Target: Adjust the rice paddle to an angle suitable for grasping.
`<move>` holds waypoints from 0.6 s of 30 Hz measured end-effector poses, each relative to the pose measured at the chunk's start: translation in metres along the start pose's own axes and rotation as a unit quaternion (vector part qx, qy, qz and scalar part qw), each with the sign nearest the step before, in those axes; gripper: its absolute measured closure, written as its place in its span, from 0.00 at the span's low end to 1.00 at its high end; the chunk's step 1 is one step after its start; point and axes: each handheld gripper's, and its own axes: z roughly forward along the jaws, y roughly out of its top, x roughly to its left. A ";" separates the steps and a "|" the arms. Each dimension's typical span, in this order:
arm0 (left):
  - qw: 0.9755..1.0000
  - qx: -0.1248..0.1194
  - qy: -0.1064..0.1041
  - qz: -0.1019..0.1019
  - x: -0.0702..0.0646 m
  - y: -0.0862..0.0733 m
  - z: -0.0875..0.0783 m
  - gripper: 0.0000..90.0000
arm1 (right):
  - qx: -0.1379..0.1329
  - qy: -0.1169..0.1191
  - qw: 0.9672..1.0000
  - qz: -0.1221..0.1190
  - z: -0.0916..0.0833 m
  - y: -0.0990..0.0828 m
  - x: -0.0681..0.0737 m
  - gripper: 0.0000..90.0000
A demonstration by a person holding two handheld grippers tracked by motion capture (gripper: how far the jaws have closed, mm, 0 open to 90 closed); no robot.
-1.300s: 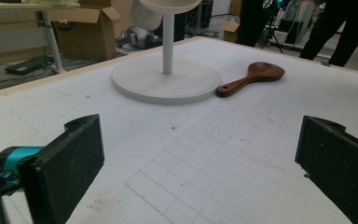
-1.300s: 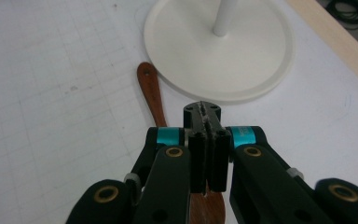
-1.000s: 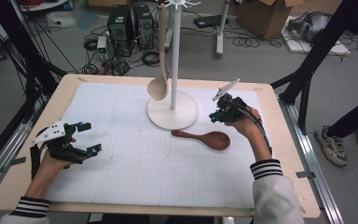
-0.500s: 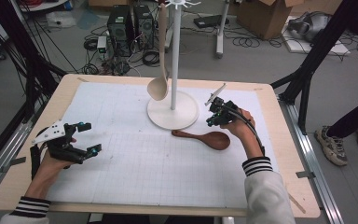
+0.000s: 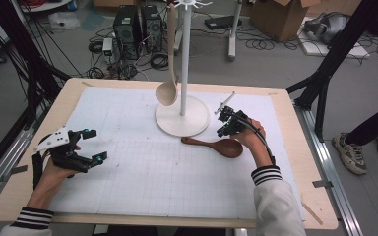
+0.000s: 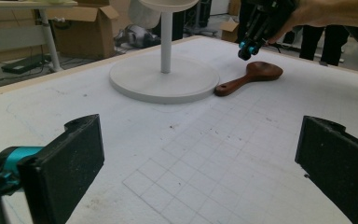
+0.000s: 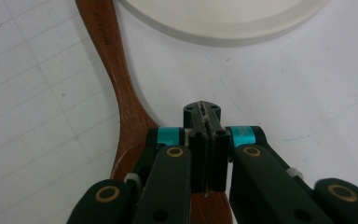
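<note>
The right gripper (image 5: 223, 129) is hovering, jaws pressed together, above the dark wooden spoon (image 5: 215, 145) lying at 5 o'clock from the white stand's base (image 5: 182, 117). The left gripper (image 5: 92, 145) is resting with its 2 jaws apart.

In the right gripper view the right gripper (image 7: 204, 111) is covering most of the dark wooden spoon (image 7: 121, 93)'s bowl, and the handle is running off the top edge; whether the tips are touching the wood is not showing. The white stand's base (image 7: 223, 21) is getting cropped there too. In the left gripper view the pale hanging spoon (image 6: 144, 11) is being cut off at the top
</note>
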 end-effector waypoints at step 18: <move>1.000 0.002 -0.001 0.001 0.000 -0.001 0.001 0.02 | 0.011 0.010 1.000 0.025 0.016 -0.003 0.000 1.00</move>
